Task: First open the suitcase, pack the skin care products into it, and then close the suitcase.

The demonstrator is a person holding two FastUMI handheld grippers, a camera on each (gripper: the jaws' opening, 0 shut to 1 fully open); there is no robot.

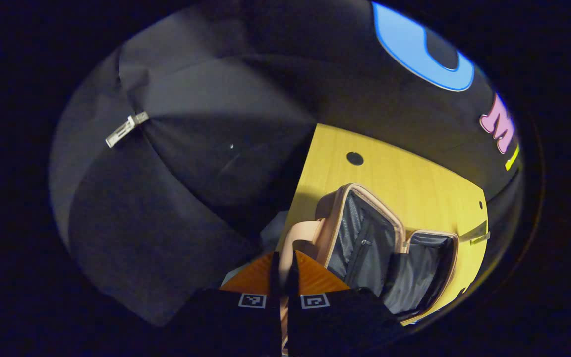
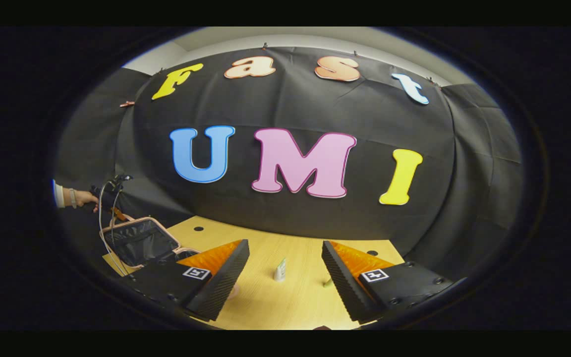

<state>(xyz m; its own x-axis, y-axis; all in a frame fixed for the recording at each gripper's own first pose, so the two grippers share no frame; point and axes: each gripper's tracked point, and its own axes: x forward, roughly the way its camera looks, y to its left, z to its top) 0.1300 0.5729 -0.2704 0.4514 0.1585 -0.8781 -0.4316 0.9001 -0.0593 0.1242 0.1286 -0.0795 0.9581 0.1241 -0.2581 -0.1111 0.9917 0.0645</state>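
Suitcase lies open on worktop. My right fingers spread wide, tube standing between, ahead. Left gripper closed, empty. Advance level, pinch tube mid-body.

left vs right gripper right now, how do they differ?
The left gripper has its jaws nearly together, close beside the rim of the open pink hard-shell suitcase; whether they pinch anything cannot be told. The right gripper has its jaws wide apart, empty, facing a small white tube standing on the yellow wooden table. Both have orange fingers with black ribbed pads.
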